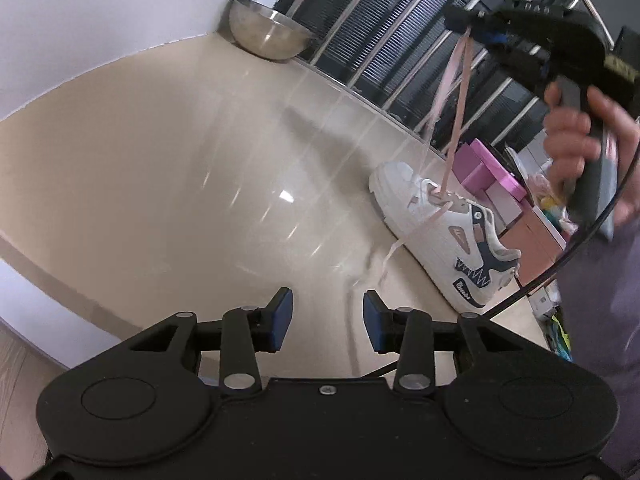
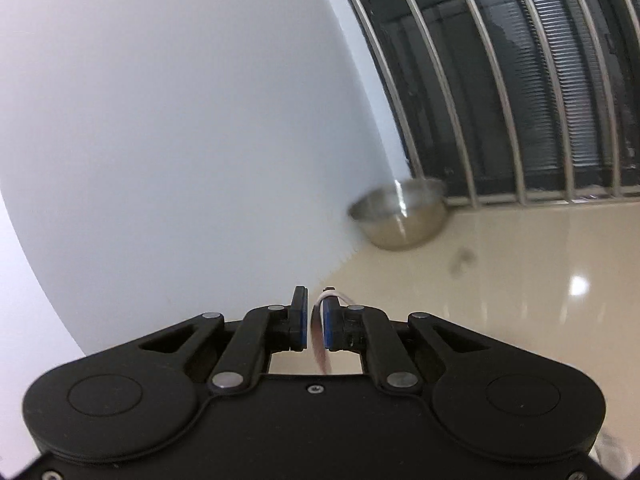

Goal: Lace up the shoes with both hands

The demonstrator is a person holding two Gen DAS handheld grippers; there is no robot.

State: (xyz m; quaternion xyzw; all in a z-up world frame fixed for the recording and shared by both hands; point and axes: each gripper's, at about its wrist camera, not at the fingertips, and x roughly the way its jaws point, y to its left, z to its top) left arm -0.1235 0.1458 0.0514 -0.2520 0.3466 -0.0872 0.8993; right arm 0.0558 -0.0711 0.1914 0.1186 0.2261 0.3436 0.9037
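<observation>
A white sneaker point(image 1: 440, 228) with navy and pink trim lies on the glossy beige table point(image 1: 160, 160), at right in the left wrist view. A pink lace point(image 1: 460, 100) rises taut from its eyelets up to my right gripper point(image 1: 466, 26), which a hand point(image 1: 576, 140) holds high at the upper right. In the right wrist view that gripper point(image 2: 315, 296) is shut on the lace point(image 2: 318, 340), which hangs down between the pads. The lace's other end point(image 1: 390, 256) trails loose on the table beside the shoe. My left gripper point(image 1: 327, 308) is open and holds nothing, left of and nearer than the shoe.
A steel bowl point(image 1: 268, 32) point(image 2: 400, 216) sits in the table's far corner by a white wall. A barred window point(image 2: 520, 80) runs behind the table. Pink boxes point(image 1: 488, 168) and clutter lie beyond the shoe. A black cable point(image 1: 560, 264) hangs from the right gripper.
</observation>
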